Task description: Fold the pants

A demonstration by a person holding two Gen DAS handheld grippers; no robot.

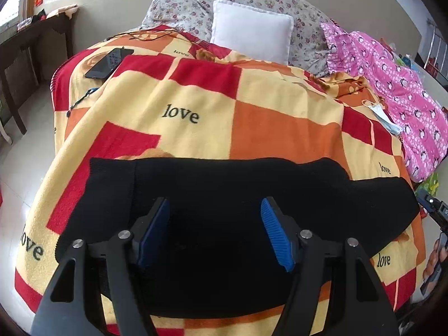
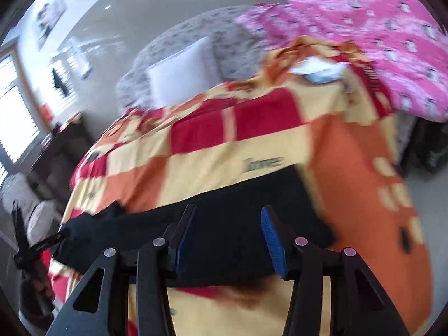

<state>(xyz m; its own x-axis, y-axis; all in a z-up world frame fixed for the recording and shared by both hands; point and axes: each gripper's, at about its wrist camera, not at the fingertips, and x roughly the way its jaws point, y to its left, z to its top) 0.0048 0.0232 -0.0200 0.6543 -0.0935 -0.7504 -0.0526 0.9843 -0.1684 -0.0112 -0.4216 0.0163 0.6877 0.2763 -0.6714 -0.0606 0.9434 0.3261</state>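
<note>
Black pants [image 1: 229,193] lie flat across the near part of a red, orange and yellow checked blanket [image 1: 201,106] on a bed. My left gripper [image 1: 215,210] is open and empty, its blue pads hovering over the pants' middle. In the blurred right wrist view the pants [image 2: 240,196] lie crosswise on the blanket [image 2: 224,145]. My right gripper [image 2: 228,215] is open and empty over the pants. The left gripper shows at the left edge of the right wrist view [image 2: 28,249], near the pants' end.
A white pillow [image 1: 252,28] and floral bedding [image 1: 184,8] lie at the bed's head. A pink quilt [image 1: 392,89] lies on the right, a face mask [image 1: 382,114] beside it. A phone [image 1: 109,63] and cable sit far left. A dark table [image 1: 25,44] stands left.
</note>
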